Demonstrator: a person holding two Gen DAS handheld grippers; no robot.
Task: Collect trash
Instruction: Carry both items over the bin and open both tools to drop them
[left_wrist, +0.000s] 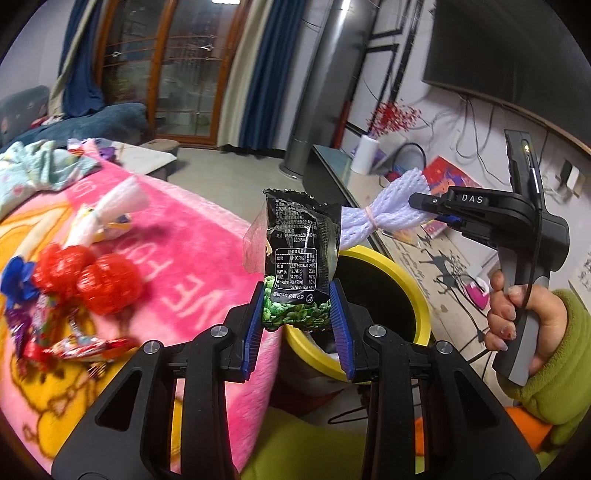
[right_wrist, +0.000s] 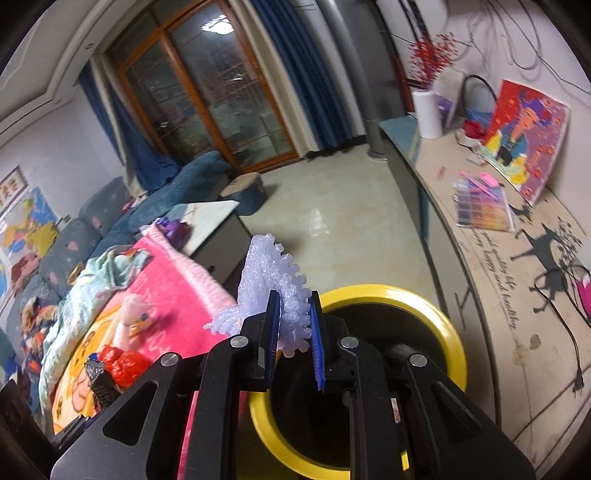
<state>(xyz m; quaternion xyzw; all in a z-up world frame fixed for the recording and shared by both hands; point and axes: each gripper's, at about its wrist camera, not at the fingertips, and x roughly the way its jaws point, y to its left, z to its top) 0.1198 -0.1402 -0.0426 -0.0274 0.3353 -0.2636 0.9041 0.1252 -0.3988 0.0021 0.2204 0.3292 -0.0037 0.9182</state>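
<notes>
Blue pads of your left gripper (left_wrist: 298, 306) clamp the snack packet (left_wrist: 295, 258) upright above the yellow bin (left_wrist: 413, 280); your right gripper (right_wrist: 293, 325) pinches the foam net (right_wrist: 275, 273) over its rim.

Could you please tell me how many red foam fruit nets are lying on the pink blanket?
2: one red net and a second red net touching it on its right, both on the pink blanket near the candy wrappers. More may lie out of frame.
</notes>
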